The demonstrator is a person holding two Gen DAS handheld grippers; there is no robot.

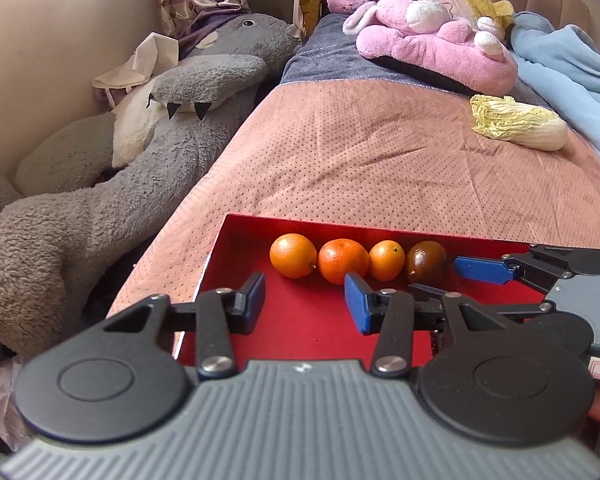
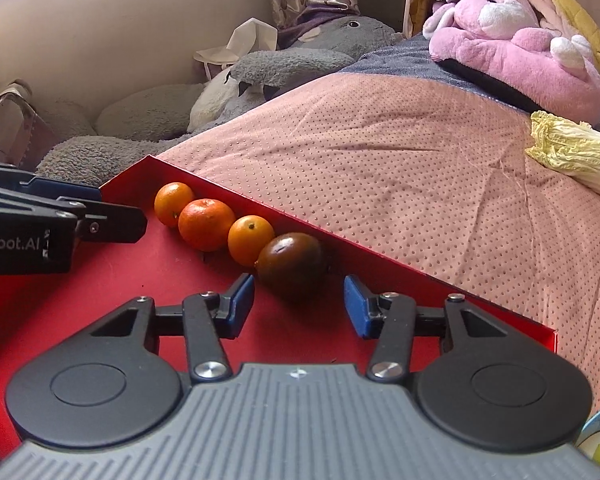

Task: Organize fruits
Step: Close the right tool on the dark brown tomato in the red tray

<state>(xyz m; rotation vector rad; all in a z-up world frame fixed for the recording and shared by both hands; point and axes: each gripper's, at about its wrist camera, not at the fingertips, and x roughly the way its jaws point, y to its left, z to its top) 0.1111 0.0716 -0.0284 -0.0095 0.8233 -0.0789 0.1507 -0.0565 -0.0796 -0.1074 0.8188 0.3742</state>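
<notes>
Over on the left, big grey plush toy slumped down the gap beside the bed. Next, pink dotted bedspread running wide and bare behind the red tray. Inside, along the far wall, a tidy row: orange, mandarin, small orange, then the brown oval fruit last in line, each touching its neighbour. Long axis of that brown one lying roughly along the wall in the right wrist view, stem scar facing up. Near tray floor all open red. Left gripper parted over bare floor, just short of the mandarin, gripping nothing. Right gripper jaws apart, blue pads either side of the brown fruit's near end, neither pressing it. Further right, cabbage lying clear on the bedspread, pink plush beyond.
</notes>
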